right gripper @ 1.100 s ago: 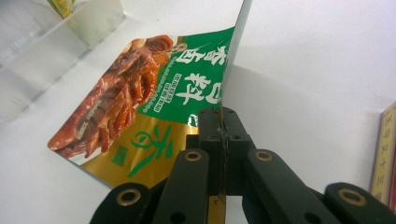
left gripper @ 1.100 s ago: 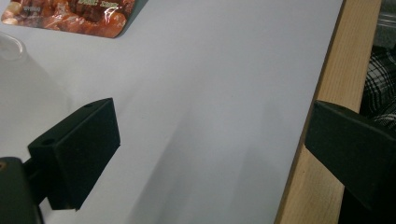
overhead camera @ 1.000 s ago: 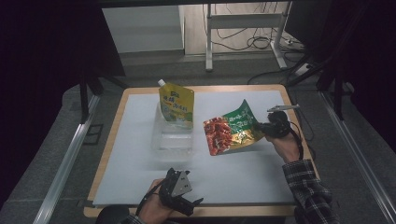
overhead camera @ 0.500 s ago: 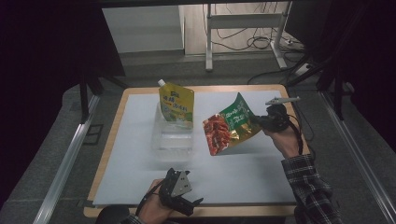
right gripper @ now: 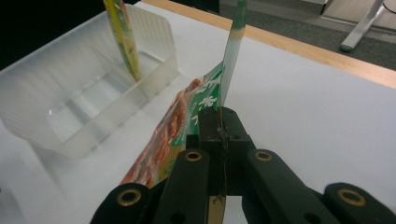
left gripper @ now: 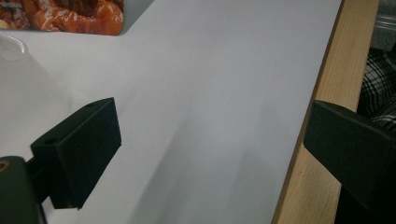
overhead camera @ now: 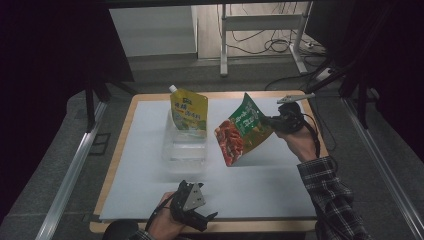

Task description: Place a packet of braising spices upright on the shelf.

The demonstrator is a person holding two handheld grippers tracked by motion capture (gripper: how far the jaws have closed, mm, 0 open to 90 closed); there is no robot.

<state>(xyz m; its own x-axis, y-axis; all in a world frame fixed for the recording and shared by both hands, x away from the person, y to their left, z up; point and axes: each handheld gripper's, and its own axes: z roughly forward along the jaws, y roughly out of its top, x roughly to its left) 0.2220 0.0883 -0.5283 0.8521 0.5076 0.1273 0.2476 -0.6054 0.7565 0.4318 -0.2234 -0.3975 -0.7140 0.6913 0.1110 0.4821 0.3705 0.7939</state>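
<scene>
Snack bag [overhead camera: 243, 132], green and red, hangs tilted above mat [overhead camera: 150, 145], clear of it, just right of clear bin [overhead camera: 185, 147]. Right gripper [overhead camera: 272, 121] pinches bag's edge, jaws clamped tight on film. Yellow pouch [overhead camera: 189, 109] stands upright in bin's far end. Left gripper [overhead camera: 202, 216] idle at near table edge [overhead camera: 120, 157], jaws wide, nothing between.

Step in hand, by judgement: carry bag to bin. Next move calls for shifting bag over bin's free near part, turning it upright, lowering beside pouch before letting go.

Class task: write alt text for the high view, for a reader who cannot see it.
The right hand-held gripper holds a green and red snack pouch above a white table, beside a clear plastic bin holding a yellow spouted pouch. The left hand-held gripper rests near the front edge.
</scene>
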